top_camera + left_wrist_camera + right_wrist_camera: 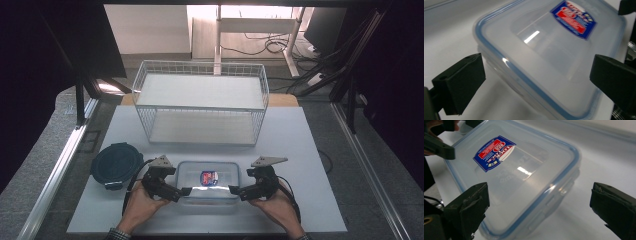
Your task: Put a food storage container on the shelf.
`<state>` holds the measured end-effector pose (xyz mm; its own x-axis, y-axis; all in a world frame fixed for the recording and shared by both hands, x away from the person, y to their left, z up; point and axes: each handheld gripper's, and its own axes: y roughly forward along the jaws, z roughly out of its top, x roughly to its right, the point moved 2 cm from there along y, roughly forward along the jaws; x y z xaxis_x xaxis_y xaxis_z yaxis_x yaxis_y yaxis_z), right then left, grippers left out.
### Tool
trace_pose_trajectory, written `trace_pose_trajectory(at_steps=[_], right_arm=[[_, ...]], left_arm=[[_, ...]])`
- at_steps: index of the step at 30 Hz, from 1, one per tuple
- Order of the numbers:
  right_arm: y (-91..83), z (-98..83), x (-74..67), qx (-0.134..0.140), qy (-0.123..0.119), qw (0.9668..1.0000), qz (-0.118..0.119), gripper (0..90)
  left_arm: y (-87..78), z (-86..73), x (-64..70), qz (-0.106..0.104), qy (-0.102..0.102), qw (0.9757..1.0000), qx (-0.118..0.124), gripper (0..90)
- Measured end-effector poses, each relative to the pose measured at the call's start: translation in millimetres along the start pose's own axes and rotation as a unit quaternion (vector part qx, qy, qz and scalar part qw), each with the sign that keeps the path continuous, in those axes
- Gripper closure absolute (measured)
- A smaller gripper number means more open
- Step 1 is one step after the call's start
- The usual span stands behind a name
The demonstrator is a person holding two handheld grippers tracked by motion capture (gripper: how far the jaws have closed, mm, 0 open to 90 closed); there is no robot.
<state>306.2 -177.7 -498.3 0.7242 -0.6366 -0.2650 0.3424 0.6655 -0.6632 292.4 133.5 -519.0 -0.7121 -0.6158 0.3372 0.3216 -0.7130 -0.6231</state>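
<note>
A clear rectangular plastic box [208,181] with a blue-edged lid and a red and blue sticker lies on the white board near the person's side. My left gripper [181,191] is at the box's left end and my right gripper [236,190] at its right end, each held in a hand. In the left gripper view the box [544,50] has a corner between the widely parted jaws of my left gripper [537,80], and the pads stand off it. In the right gripper view my right gripper [540,210] is open around another corner of the box [516,177].
A white wire basket [200,97] with two tiers stands behind the box at the middle of the board. A dark blue round lidded container [116,162] sits to the left of the box. The white board [310,165] has bare room on the right.
</note>
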Motion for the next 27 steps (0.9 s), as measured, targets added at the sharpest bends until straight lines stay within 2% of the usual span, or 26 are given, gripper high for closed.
trace_pose_trajectory(at_steps=[2, 3, 5, 7, 9, 12, 17, 19, 20, 23, 27], right_arm=[[8.6, 0.8, 3.3, -0.016, 0.012, 0.9997, 0.016, 1.4], [12.1, 1.2, 4.9, -0.021, 0.028, 0.9989, 0.031, 1.4], [17.4, 1.2, 6.4, -0.034, 0.050, 0.9967, 0.054, 1.2], [21.9, 0.0, 6.1, -0.050, 0.068, 0.9934, 0.078, 1.0], [22.9, -1.0, 7.1, -0.057, 0.081, 0.9914, 0.085, 1.8], [19.1, -1.7, 9.1, -0.064, 0.095, 0.9891, 0.092, 7.7], [7.2, -4.0, 8.9, -0.066, 0.099, 0.9879, 0.099, 20.0], [1.9, -6.0, 6.5, -0.070, 0.092, 0.9883, 0.099, 24.5], [-1.0, -7.1, 5.1, -0.068, 0.089, 0.9888, 0.099, 27.0], [-11.2, -9.8, 3.6, -0.053, 0.101, 0.9884, 0.100, 39.6], [-19.4, -14.7, -1.4, -0.037, 0.103, 0.9892, 0.098, 45.5]], left_arm=[[3.5, -1.7, -7.5, -0.029, -0.026, 0.9992, -0.002, 0.0], [5.6, -2.9, -9.7, -0.043, -0.039, 0.9983, -0.001, 0.0], [10.4, -5.2, -11.5, -0.068, -0.054, 0.9962, -0.007, 0.0], [11.1, -7.0, -12.6, -0.077, -0.067, 0.9947, -0.009, 0.0], [10.3, -9.0, -12.8, -0.090, -0.077, 0.9927, -0.021, 0.0], [5.2, -13.3, -10.0, -0.094, -0.082, 0.9919, -0.024, 3.7], [-8.7, -20.5, -6.5, -0.096, -0.095, 0.9908, -0.008, 20.5], [-13.8, -21.9, -4.8, -0.094, -0.098, 0.9907, 0.000, 26.9], [-16.4, -22.6, -3.7, -0.095, -0.095, 0.9909, 0.002, 29.6], [-24.9, -27.0, -1.0, -0.098, -0.104, 0.9895, 0.019, 40.6], [-30.2, -33.1, 4.4, -0.098, -0.115, 0.9877, 0.038, 48.7]])
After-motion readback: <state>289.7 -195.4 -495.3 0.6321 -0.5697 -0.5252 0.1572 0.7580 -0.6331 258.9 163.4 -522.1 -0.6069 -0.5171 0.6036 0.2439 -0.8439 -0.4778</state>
